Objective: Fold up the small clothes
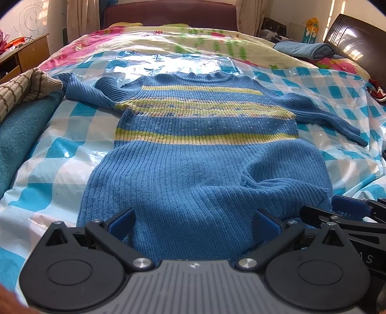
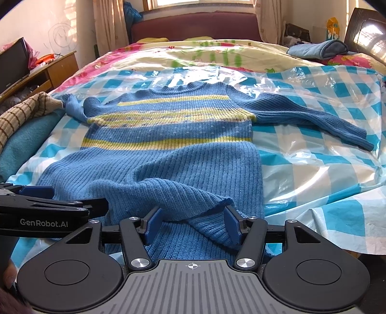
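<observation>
A blue knitted sweater (image 1: 205,154) with yellow stripes lies face up on a bed. Under it is a shiny plastic sheet (image 1: 72,149) with blue and white squares. The neck of the sweater points away, toward the dark red headboard (image 1: 168,12). One sleeve is bent up on the left and touches a brown striped cloth (image 1: 21,89). The other sleeve stretches out flat to the right. The bottom edge of the sweater is close to the cameras and is bunched into a soft bump on the right side.

The left claw (image 1: 193,224) is spread wide. Its blue fingers (image 1: 123,222) sit on each side of the bottom edge, with the knit lying between them, but they do not squeeze it.

The right claw (image 2: 191,224) is just beside the left one. It is spread wide too, and the bumpy fold of the hem lies between its blue fingers (image 2: 232,225). The fingers do not pinch the fold.

A folded blue towel (image 2: 318,49) lies far off at the right corner of the bed.
</observation>
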Demonstrator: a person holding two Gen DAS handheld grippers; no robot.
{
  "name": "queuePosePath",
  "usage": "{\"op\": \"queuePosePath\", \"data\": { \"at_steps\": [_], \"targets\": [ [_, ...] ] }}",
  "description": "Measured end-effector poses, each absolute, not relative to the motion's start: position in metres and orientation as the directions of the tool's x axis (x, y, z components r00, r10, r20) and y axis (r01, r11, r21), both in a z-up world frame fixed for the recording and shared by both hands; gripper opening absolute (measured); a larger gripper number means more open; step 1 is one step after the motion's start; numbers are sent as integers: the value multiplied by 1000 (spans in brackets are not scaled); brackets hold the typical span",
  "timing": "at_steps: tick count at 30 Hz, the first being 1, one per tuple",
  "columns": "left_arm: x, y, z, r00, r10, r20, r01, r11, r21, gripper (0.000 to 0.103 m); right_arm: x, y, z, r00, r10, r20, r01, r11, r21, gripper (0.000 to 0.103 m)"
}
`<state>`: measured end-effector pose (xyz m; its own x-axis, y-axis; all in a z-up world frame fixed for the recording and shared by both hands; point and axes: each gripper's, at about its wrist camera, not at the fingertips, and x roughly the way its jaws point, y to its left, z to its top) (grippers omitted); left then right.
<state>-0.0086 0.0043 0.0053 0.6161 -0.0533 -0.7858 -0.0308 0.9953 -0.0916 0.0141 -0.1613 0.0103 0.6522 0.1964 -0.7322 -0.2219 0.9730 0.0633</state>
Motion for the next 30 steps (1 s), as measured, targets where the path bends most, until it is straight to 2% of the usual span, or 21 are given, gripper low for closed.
{"op": "queuePosePath", "data": {
  "at_steps": [21,30],
  "targets": [
    [-7,-2,4,614,-56,-787,-15,996,-83,103,19,-168,10,649,206,-732,-201,975,96,61],
    [-2,-9,32,690,-66,-721,34,998,-60,103,37,-196,29,680,235,-694,-145,972,187,61]
  ]
}}
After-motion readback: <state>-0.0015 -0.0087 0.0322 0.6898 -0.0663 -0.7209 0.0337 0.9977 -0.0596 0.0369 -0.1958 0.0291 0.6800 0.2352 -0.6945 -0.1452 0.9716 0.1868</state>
